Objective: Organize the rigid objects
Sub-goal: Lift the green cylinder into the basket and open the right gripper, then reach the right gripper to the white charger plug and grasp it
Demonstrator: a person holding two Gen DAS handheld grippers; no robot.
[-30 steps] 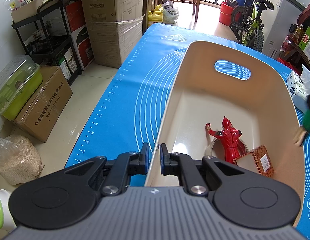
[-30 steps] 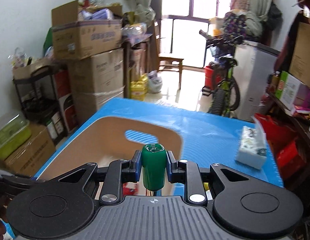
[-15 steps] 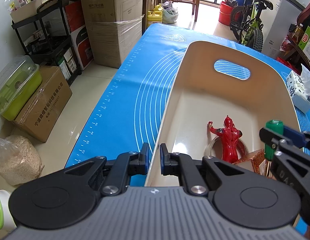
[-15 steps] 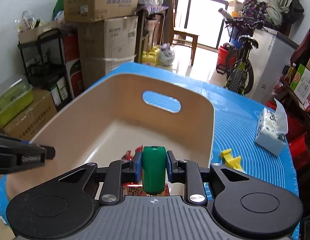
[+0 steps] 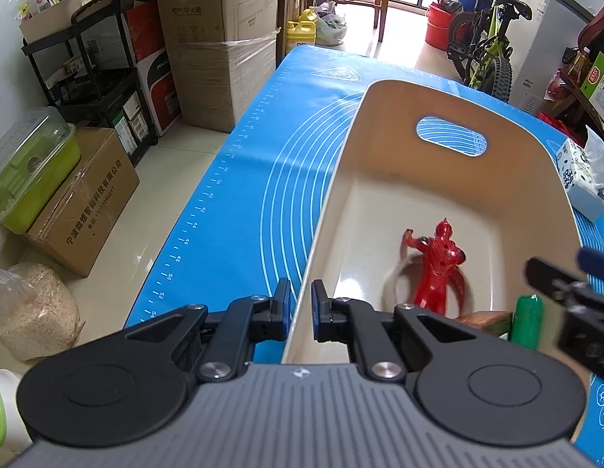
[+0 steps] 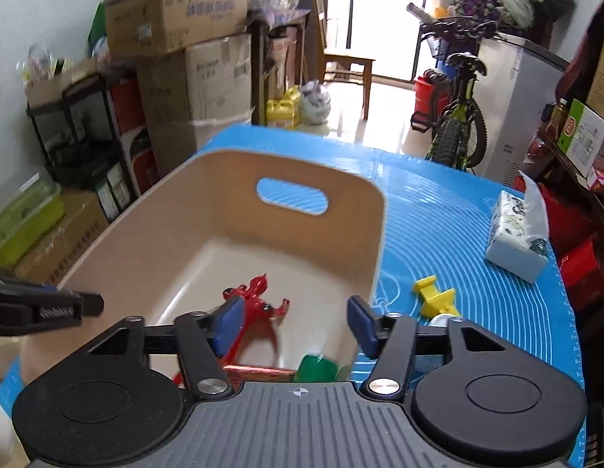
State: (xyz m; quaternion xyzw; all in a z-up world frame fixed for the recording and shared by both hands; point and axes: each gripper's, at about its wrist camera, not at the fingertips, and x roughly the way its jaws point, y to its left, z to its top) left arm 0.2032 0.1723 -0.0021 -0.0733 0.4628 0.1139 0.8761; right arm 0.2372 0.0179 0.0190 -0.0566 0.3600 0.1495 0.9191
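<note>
A beige bin (image 5: 450, 93) (image 6: 290, 160) stands on the blue mat. My left gripper (image 5: 300, 304) is shut on the bin's near left wall. Inside lie a red figure (image 5: 438, 265) (image 6: 255, 304), a brown box (image 5: 485, 321) and a green bottle (image 5: 528, 323) (image 6: 315, 368). My right gripper (image 6: 294, 325) is open above the bin's near right corner, the green bottle loose below it. The right gripper's fingers (image 5: 567, 292) show at the right edge of the left wrist view.
A yellow toy (image 6: 434, 296) and a tissue pack (image 6: 516, 241) (image 5: 578, 179) lie on the mat (image 5: 263, 163) right of the bin. Cardboard boxes, a black shelf and a bicycle (image 6: 457, 117) stand around the table.
My right gripper opened and let the green bottle drop into the bin. The left gripper kept its hold on the bin wall.
</note>
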